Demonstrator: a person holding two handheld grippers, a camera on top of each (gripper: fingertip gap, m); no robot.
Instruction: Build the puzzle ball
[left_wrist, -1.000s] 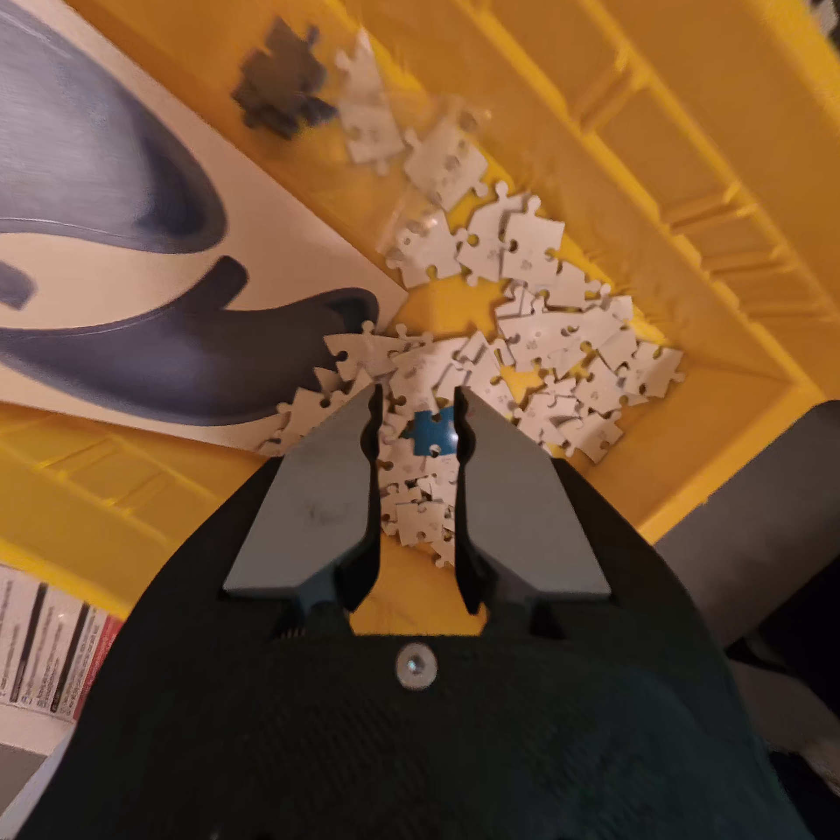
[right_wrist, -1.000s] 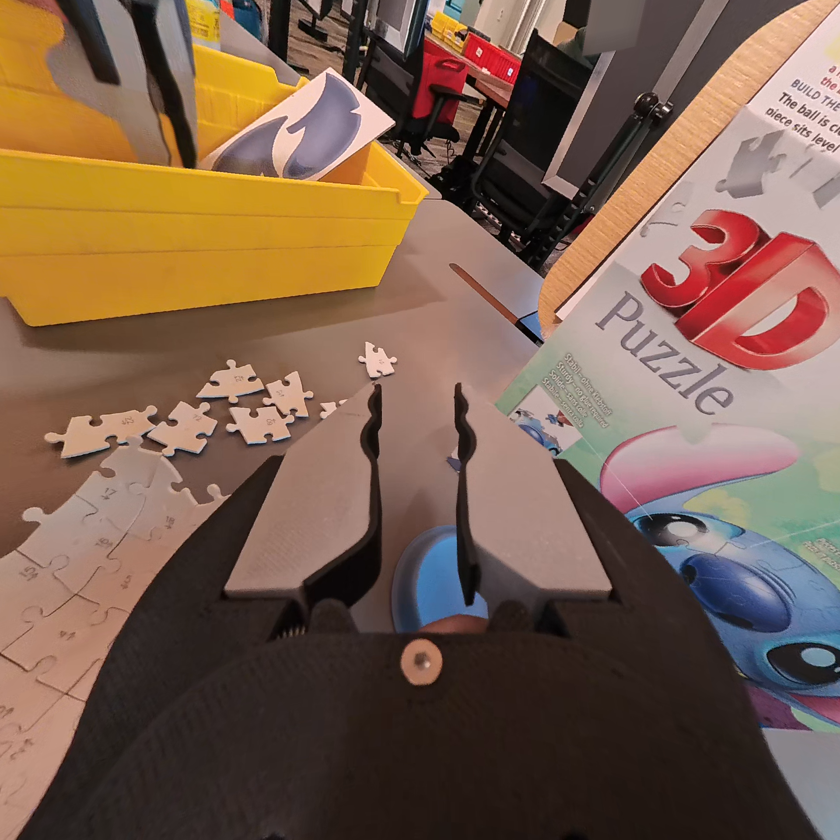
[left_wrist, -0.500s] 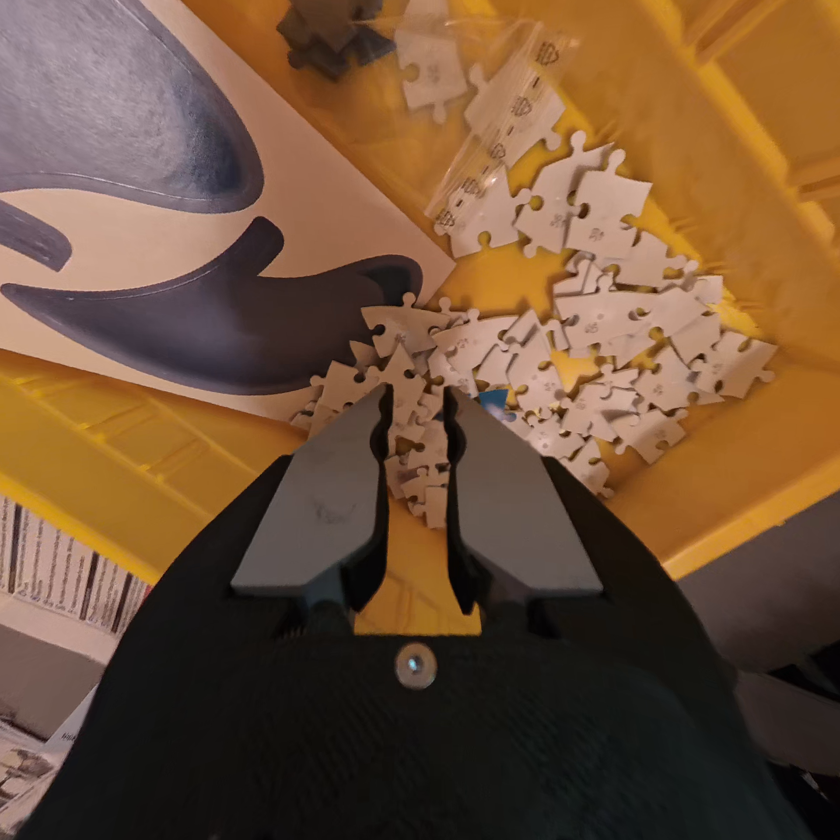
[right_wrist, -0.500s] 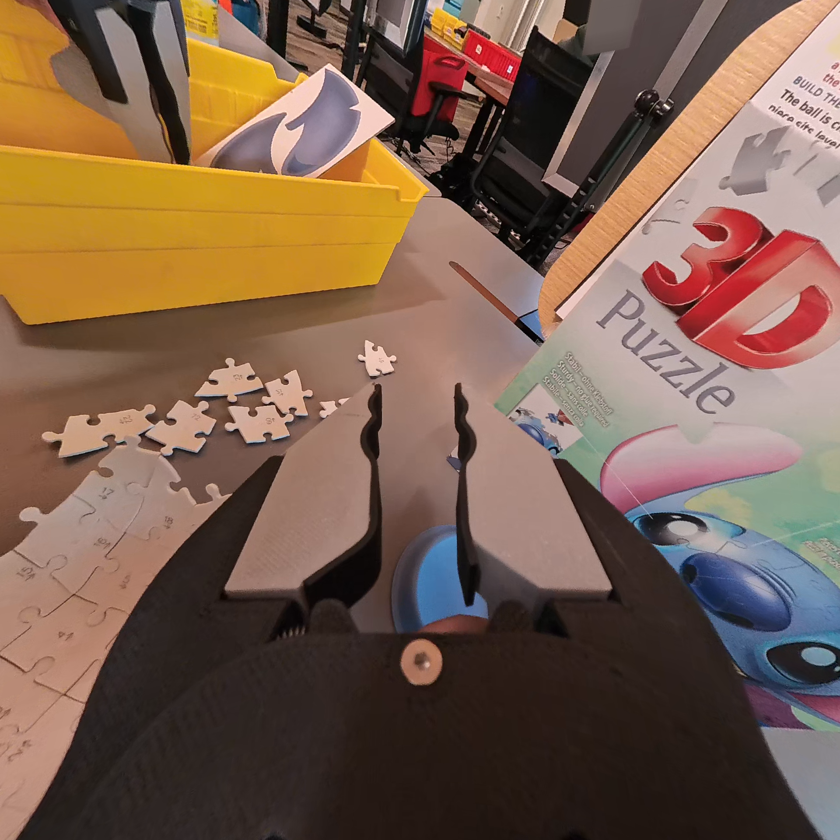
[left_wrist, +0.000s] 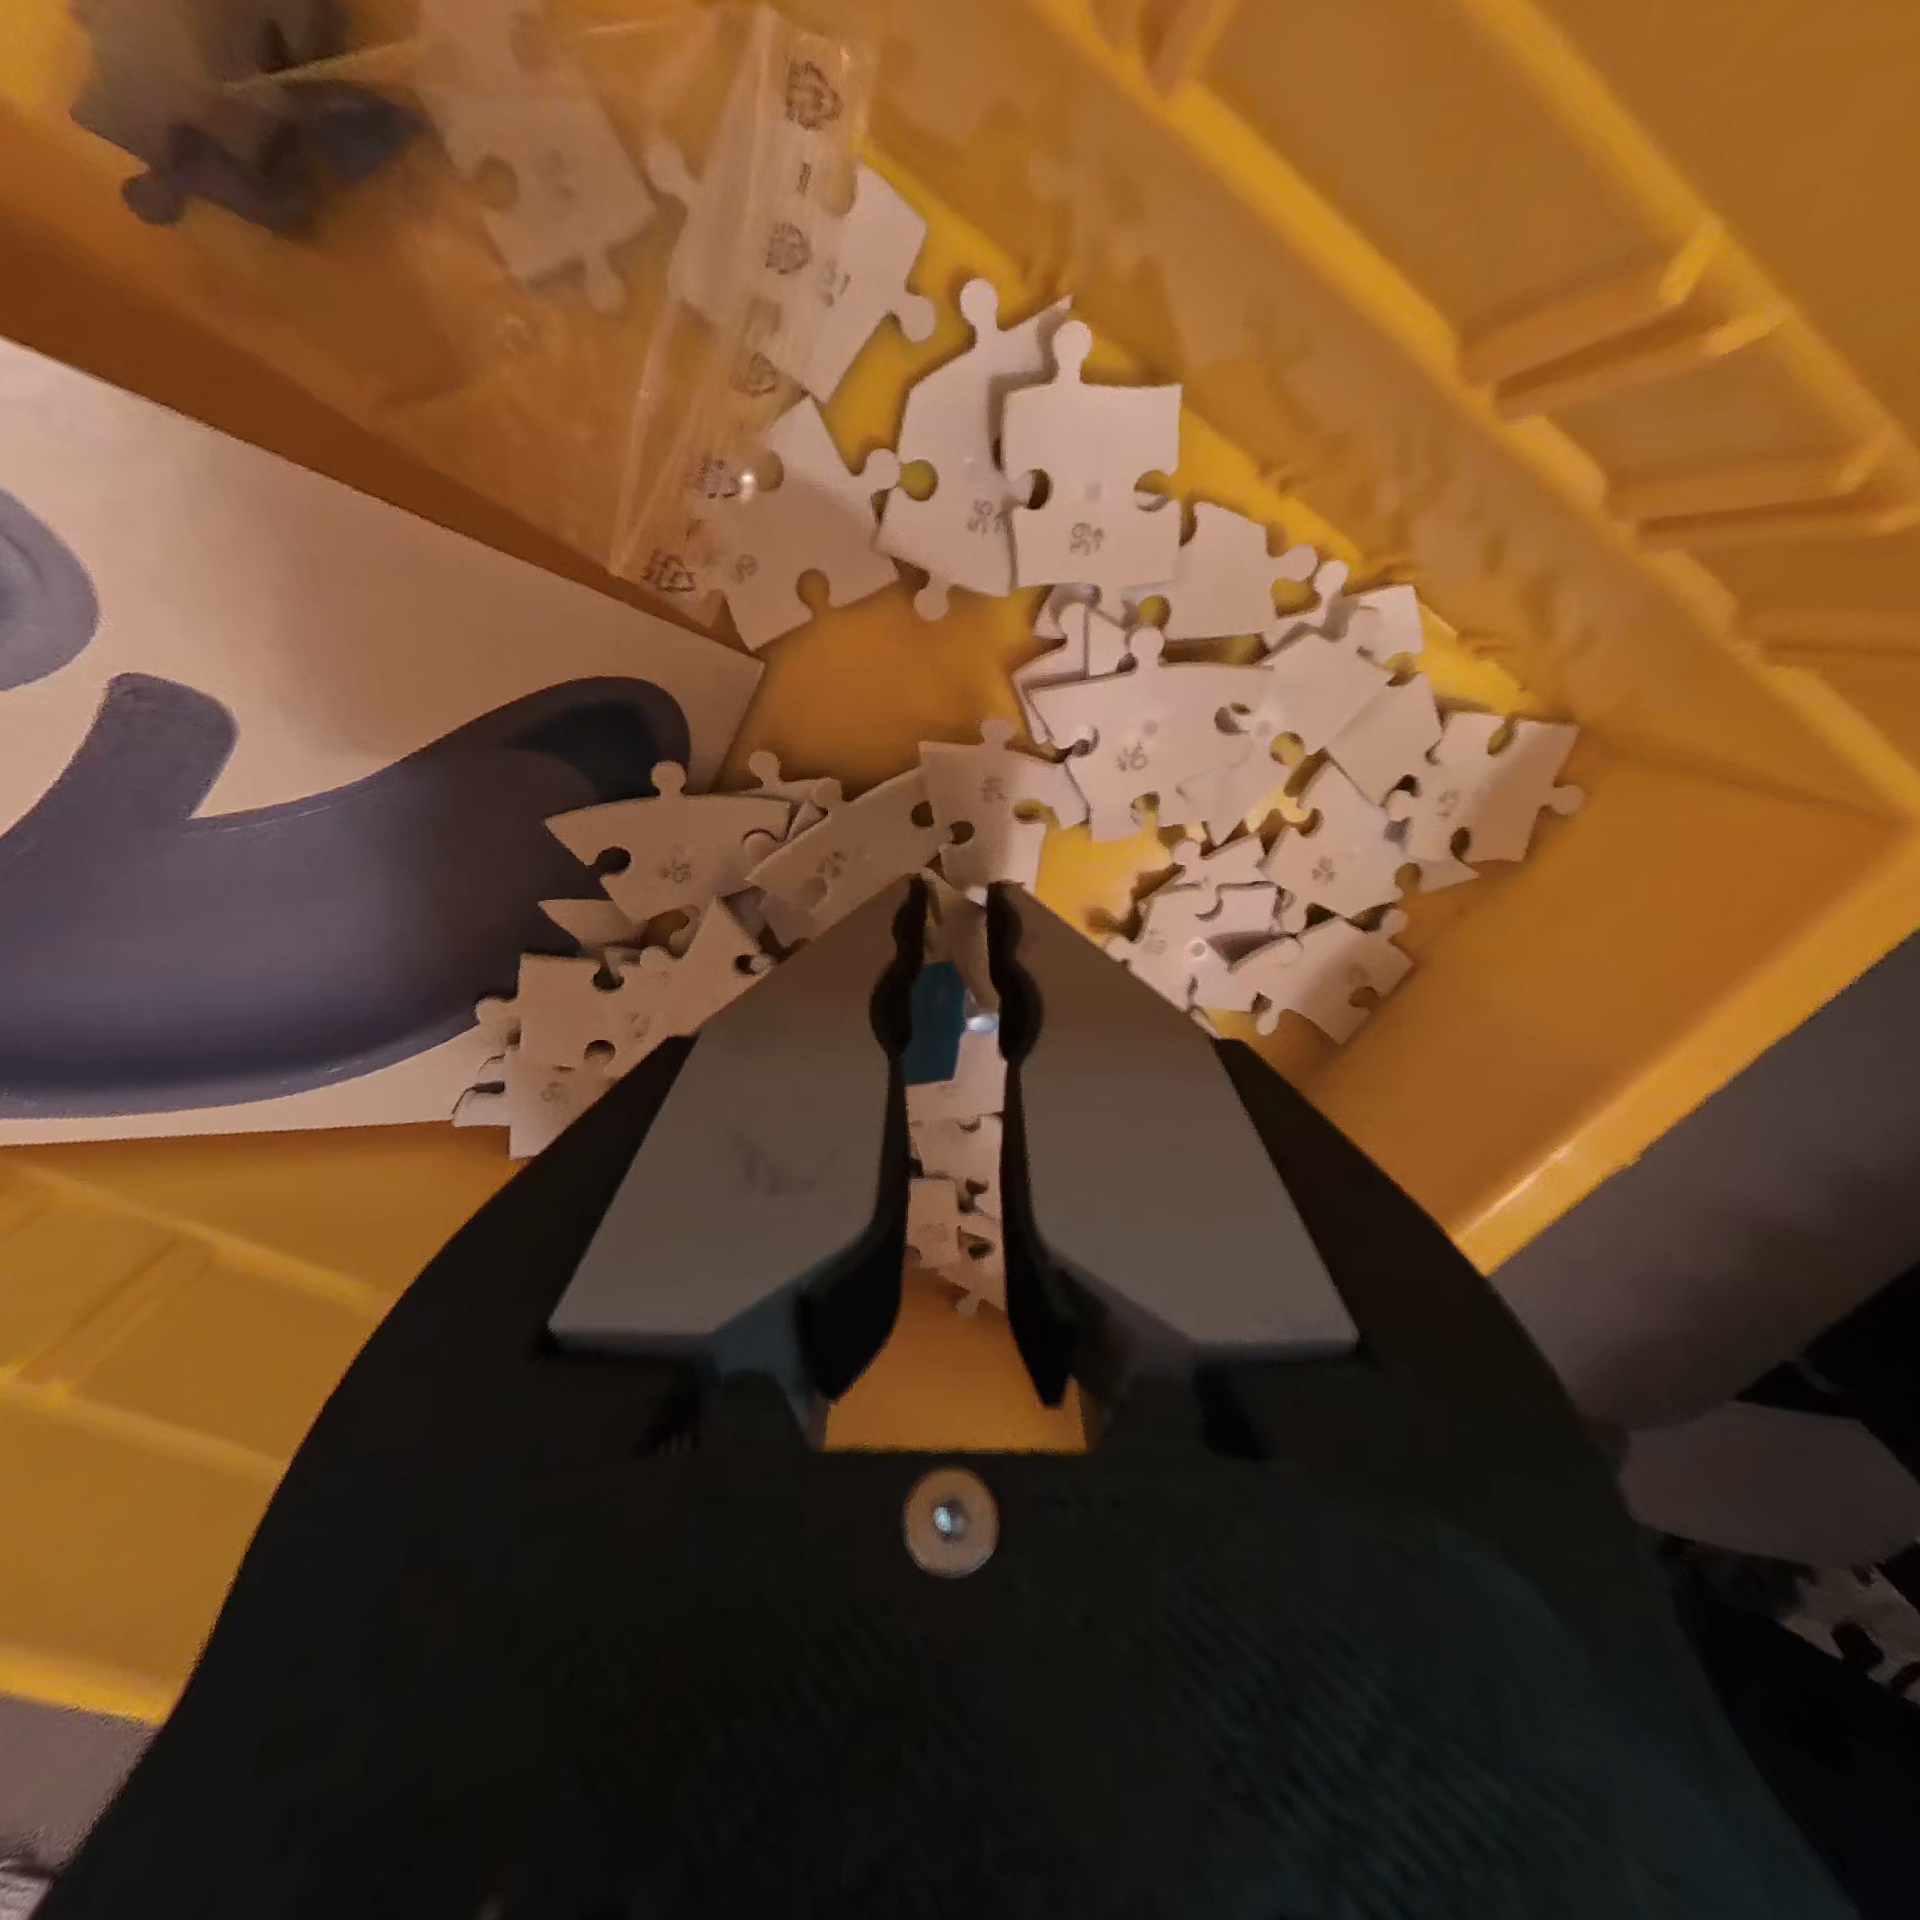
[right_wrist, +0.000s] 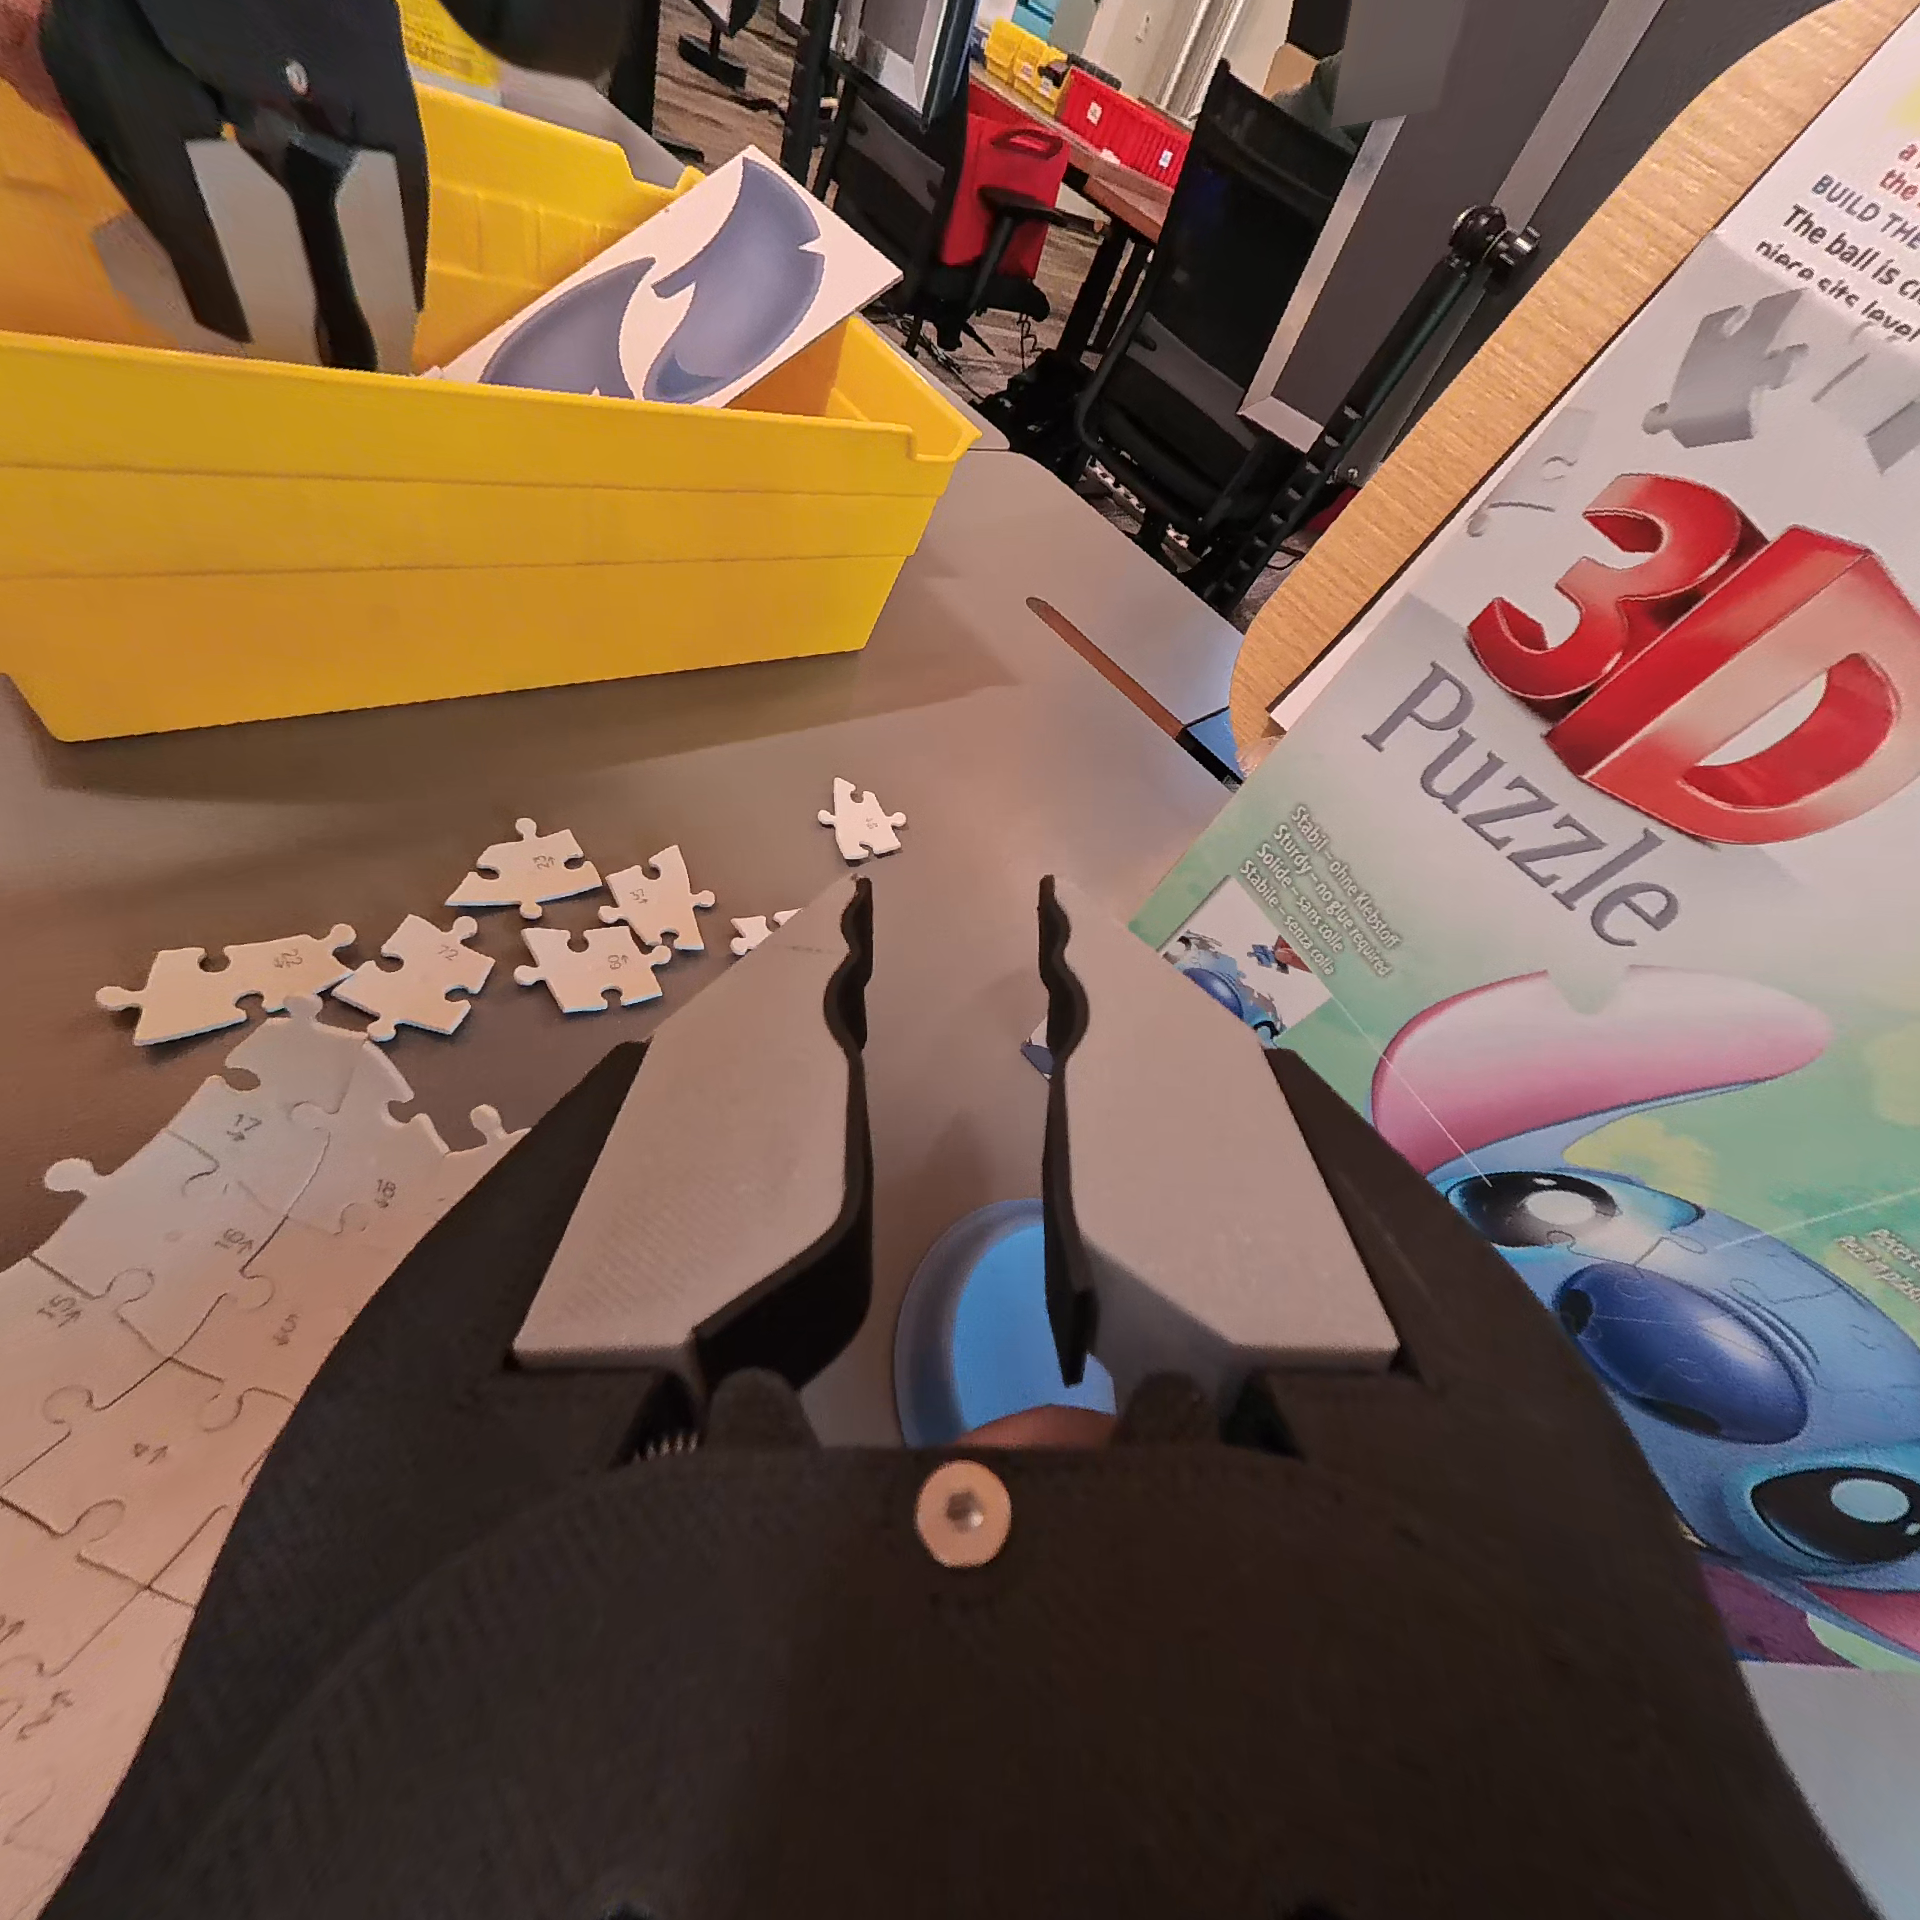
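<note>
My left gripper (left_wrist: 951, 899) is down inside the yellow bin (left_wrist: 1558, 1164), tips in a heap of white-backed puzzle pieces (left_wrist: 1164, 748). Its jaws are drawn close on a blue-faced piece (left_wrist: 932, 1013) standing on edge between them. In the right wrist view it shows at the top left over the bin (right_wrist: 301, 208). My right gripper (right_wrist: 951, 899) is open and empty, low over the grey table (right_wrist: 987, 644). Loose pieces (right_wrist: 582, 961) lie left of it. A joined curved section of pieces (right_wrist: 208, 1247) lies at the lower left.
A printed card with a dark curved shape (left_wrist: 312, 831) leans in the bin. A clear bag with pieces (left_wrist: 748, 260) lies at the bin's far end. The puzzle box (right_wrist: 1610, 935) stands at the right. A blue round part (right_wrist: 987, 1320) sits under my right gripper. The tips of one gripper are about 30 centimetres away from the tips of the other.
My left gripper has gone deeper into the pile and its jaws have narrowed around the blue-faced piece. The right gripper has stayed still and open.
</note>
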